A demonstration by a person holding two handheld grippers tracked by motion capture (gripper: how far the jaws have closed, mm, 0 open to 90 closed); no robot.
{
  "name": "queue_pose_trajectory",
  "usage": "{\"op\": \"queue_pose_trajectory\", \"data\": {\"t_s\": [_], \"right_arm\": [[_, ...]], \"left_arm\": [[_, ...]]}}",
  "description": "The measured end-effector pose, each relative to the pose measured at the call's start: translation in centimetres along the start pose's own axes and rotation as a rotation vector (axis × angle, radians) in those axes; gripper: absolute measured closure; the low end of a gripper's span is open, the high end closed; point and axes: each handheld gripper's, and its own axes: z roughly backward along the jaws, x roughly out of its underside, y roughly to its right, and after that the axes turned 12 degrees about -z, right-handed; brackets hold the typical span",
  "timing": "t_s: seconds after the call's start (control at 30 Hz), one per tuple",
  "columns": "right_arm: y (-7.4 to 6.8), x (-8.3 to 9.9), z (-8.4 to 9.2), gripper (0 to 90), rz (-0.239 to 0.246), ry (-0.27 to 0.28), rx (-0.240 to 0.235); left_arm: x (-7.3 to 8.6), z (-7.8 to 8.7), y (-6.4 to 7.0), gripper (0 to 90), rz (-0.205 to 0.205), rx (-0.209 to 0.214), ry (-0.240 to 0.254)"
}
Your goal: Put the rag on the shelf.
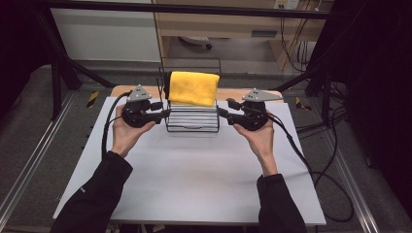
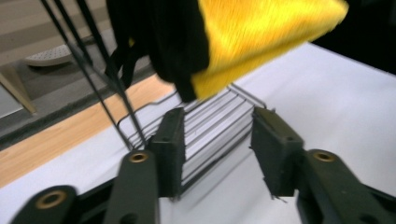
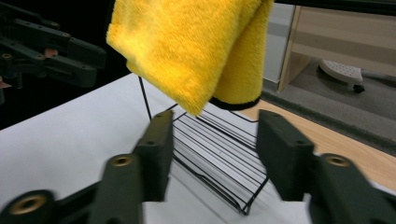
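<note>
A black wire rack (image 1: 192,119) stands on the white tabletop (image 1: 194,174), toward the far edge and about midway between left and right. A folded yellow plush cloth (image 1: 193,88) with a dark trimmed edge hangs over the rack's upper bar, draping down above the rack's flat wire base. The base itself carries nothing.

Left side: the left gripper (image 1: 163,114), black with a grey three-cornered plate on top, is held in the person's left hand (image 1: 125,135) just beside the rack's left end, pointing right toward it. In the left gripper view its jaws stand part open; the near left corner of the wire rack (image 2: 205,135) lies between them, and the pads do not press on it. The yellow cloth (image 2: 261,42) hangs above and beyond the jaws, untouched.

Right side: the right gripper (image 1: 223,113), of the same build, is held in the right hand (image 1: 262,141) just beside the rack's right end, pointing left. In the right gripper view its jaws stand part open around the wire base (image 3: 219,154) without clamping it. The cloth (image 3: 187,51) hangs beyond and above the fingertips, clear of them.
</note>
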Motion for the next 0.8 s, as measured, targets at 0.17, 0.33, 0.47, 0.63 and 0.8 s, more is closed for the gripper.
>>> {"op": "queue_pose_trajectory", "data": {"t_s": [0.17, 0.33, 0.47, 0.63, 0.8], "right_arm": [[0.6, 1.2, 0.7, 27.9, 0.009, -0.033, 0.005], [1.3, 2.7, 1.0, 15.4, 0.006, -0.092, 0.017], [1.9, 4.1, 1.2, 10.2, -0.013, -0.129, 0.026], [2.6, 6.0, 1.5, 6.9, -0.032, -0.152, 0.022], [3.0, 8.0, 1.8, 5.7, -0.033, -0.175, 0.01]], "left_arm": [[2.2, 0.8, 0.2, 40.6, 0.013, 0.005, -0.008], [4.9, 1.2, 0.7, 26.3, 0.02, 0.031, -0.021], [7.1, 1.5, 1.1, 17.1, 0.024, 0.03, -0.062], [9.4, 1.9, 1.5, 10.7, 0.051, 0.029, -0.084], [11.6, 2.2, 2.2, 7.3, 0.069, 0.02, -0.1]]}}
